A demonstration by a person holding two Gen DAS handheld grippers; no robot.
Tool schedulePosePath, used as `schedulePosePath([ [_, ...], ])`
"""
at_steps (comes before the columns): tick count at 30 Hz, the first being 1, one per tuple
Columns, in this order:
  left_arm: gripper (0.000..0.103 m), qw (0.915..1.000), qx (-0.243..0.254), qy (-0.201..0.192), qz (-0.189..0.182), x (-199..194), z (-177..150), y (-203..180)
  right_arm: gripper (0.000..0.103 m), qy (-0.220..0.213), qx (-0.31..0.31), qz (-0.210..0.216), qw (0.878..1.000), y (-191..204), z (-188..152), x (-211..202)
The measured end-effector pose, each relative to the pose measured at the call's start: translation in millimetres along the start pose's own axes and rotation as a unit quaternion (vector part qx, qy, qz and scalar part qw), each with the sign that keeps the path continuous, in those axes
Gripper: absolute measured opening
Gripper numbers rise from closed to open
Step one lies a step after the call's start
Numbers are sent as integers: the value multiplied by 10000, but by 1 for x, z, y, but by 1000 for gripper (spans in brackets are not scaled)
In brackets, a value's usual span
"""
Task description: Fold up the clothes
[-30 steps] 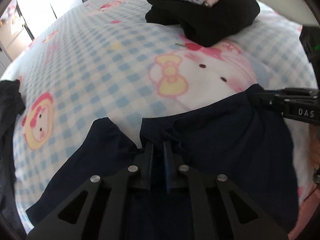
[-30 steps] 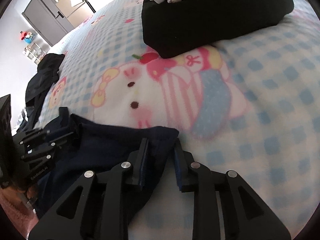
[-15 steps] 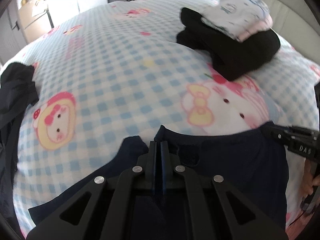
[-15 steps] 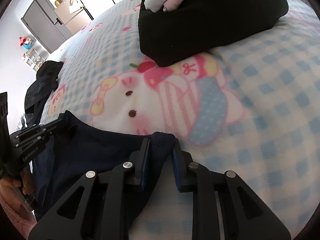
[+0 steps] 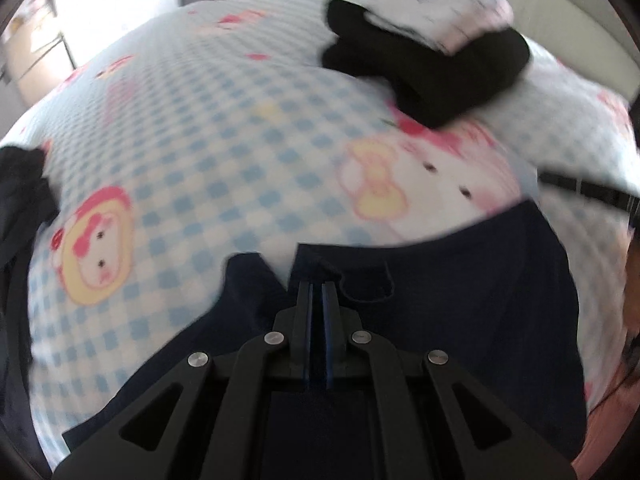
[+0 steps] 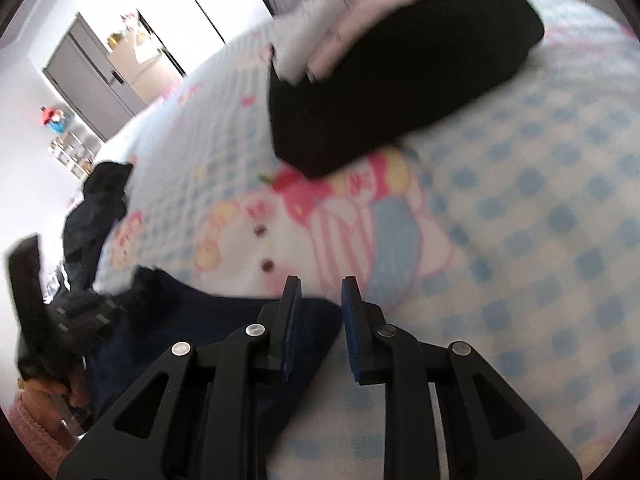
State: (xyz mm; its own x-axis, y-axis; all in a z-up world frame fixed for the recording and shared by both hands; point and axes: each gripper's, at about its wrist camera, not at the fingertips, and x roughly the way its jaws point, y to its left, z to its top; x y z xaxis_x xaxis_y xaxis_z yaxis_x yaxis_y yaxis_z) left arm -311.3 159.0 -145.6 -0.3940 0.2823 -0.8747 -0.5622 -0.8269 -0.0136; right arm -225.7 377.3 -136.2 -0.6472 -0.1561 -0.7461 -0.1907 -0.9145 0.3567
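Observation:
A dark navy garment lies on the checked bedsheet in front of me. My left gripper is shut on its top edge near a notch in the fabric. In the right wrist view the garment's right corner fills the narrow gap between the pads of my right gripper, which is shut on it. The edge runs taut between the two grips. The right gripper shows blurred at the right of the left wrist view. The left gripper appears at the left of the right wrist view, with a hand on it.
A folded stack, black garment under white and pink ones, sits farther up the bed. A heap of dark clothes lies at the bed's left edge. A grey cabinet stands beyond. A pale headboard is behind the stack.
Both grippers have risen a little, taking the navy garment's top edge with them. The right gripper has tilted, and more of the room shows beyond the bed.

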Motion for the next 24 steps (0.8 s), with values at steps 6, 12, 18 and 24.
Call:
schedulePosePath([
  [6, 46, 9984, 536, -124, 99, -2, -4, -16, 26, 101, -522, 402, 9978, 25, 0, 1],
  [12, 31, 9956, 859, 114, 344, 13, -2, -23, 26, 992, -591, 621, 9914, 37, -16, 42],
  [18, 8, 9981, 374, 169, 449, 26, 9, -11, 26, 1222, -442, 560, 9899, 33, -21, 63],
  [24, 6, 9972, -260, -143, 682, 10, 22, 14, 20, 1278, -304, 360, 9907, 25, -22, 62],
])
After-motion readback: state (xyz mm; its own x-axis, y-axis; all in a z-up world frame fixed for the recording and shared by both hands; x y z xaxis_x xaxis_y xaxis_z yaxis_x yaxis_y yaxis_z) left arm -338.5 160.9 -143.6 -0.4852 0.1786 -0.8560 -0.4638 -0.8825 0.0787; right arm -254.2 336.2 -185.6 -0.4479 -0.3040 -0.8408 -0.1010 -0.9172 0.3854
